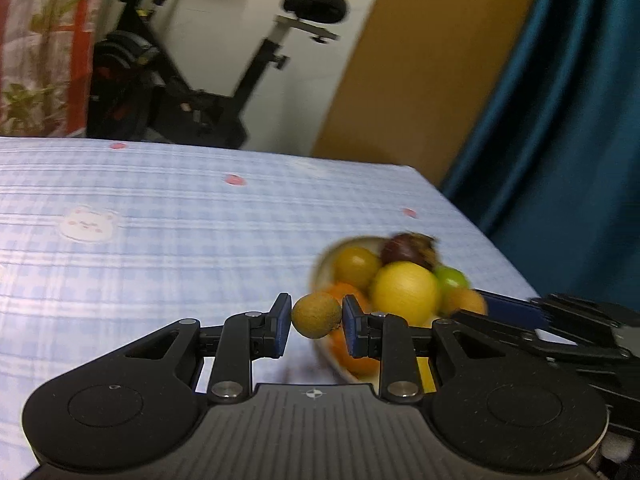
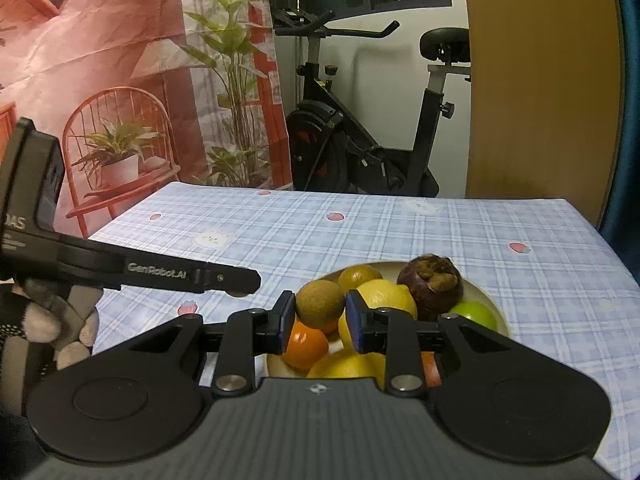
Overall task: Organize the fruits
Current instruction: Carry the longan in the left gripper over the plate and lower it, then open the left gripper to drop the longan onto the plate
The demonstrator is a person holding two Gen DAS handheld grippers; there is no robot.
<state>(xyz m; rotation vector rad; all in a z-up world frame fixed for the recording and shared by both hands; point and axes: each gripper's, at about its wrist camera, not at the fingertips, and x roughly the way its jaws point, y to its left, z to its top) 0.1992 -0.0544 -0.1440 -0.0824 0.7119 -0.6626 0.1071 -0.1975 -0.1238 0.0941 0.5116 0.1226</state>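
A white bowl (image 2: 486,294) of fruit stands on the blue checked tablecloth, also in the left wrist view (image 1: 320,270). It holds a lemon (image 2: 384,296), an orange (image 2: 306,344), a dark mangosteen (image 2: 432,282), a green fruit (image 2: 476,314) and others. My left gripper (image 1: 316,316) is shut on a small brown round fruit (image 1: 316,315), just left of the bowl. My right gripper (image 2: 320,306) is shut on another small brown round fruit (image 2: 320,304) over the bowl's near side. The left gripper's body (image 2: 160,272) shows at the left of the right wrist view.
The table (image 2: 360,232) stretches far and left of the bowl. An exercise bike (image 2: 360,152) stands beyond the far edge. A teal curtain (image 1: 560,140) hangs at the right. The right gripper's arm (image 1: 560,320) lies beside the bowl in the left wrist view.
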